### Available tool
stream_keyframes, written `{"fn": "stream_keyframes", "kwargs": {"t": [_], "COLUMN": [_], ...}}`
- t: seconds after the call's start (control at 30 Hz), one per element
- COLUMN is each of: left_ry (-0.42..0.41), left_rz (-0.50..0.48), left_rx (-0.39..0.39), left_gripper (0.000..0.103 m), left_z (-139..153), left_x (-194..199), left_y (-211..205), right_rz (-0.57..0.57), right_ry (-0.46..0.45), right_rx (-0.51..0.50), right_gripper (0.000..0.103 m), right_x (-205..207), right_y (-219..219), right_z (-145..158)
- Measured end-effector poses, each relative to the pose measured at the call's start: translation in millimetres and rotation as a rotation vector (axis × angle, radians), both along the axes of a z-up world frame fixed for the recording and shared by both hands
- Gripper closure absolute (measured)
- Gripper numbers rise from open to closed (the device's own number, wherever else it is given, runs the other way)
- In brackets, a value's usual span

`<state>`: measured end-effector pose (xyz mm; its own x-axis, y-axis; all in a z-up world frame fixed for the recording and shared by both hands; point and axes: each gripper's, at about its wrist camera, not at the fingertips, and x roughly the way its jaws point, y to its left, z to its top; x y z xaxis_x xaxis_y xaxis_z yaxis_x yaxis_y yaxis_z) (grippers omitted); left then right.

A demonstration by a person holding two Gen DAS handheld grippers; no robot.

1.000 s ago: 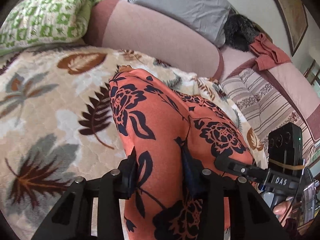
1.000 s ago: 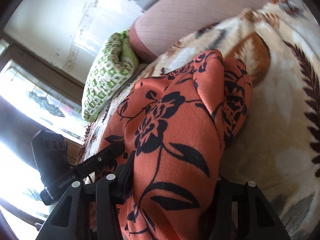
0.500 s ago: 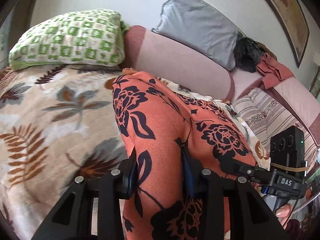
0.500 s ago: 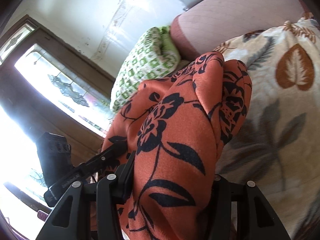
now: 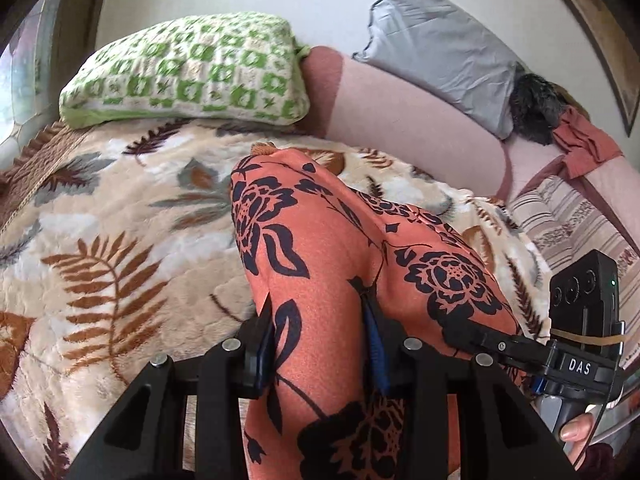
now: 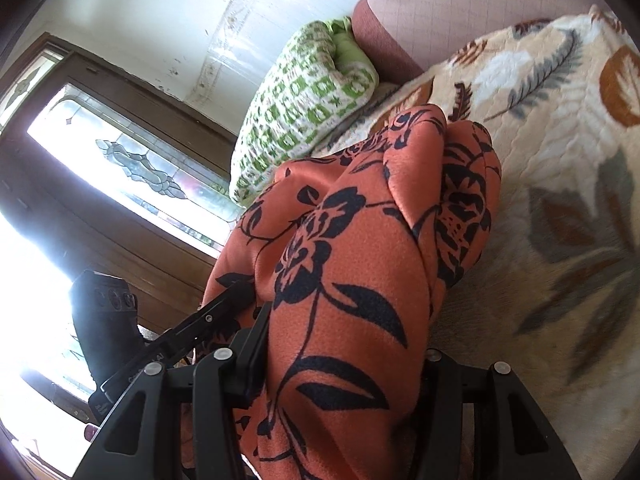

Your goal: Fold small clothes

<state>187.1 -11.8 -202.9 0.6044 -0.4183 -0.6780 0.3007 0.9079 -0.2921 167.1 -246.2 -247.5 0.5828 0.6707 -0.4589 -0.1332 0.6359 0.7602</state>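
Both grippers clamped on the orange floral garment (image 5: 320,280), which is held up off the leaf-print blanket (image 5: 120,240): left gripper (image 5: 320,344) fingers pinch a narrow pleat; right gripper (image 6: 340,364) fingers close on a thicker bunch.

Risk, judged: the cloth looks smooth and slippery, so the bunched layers could slide out unevenly and skew the fold. The plush, quilted blanket may drag the hanging end.

Green checked pillow (image 5: 188,72) beyond, soft and lumpy.

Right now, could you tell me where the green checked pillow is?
In the left wrist view the green checked pillow lies upper left, at the head of the leaf-print blanket, against the pink bolster, beyond the orange garment.
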Motion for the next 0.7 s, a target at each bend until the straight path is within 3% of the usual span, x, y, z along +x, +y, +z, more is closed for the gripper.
{"fn": "stream_keyframes", "kwargs": {"t": [0.13,0.43,0.7], "left_ry": [0.030,0.004,0.051], "left_rz": [0.016,0.012,0.022], "left_rx": [0.023,0.109,0.141], "left_gripper": [0.062,0.061,0.052], "left_z": [-10.8,-13.2,-25.5], "left_x": [9.6,7.6,14.9], "left_y": [-0.9,-15.4,-14.7], "right_rz": [-0.004,0.007,0.018], "right_ry": [0.019,0.068,0.115], "right_rx": [-0.025,-0.042,-0.038], "right_gripper": [0.051,0.051,0.051], "right_x": [6.4,11.4,15.2], "right_y": [3.1,-5.3,-9.2], "right_z": [-9.9,-19.9,-29.6]}}
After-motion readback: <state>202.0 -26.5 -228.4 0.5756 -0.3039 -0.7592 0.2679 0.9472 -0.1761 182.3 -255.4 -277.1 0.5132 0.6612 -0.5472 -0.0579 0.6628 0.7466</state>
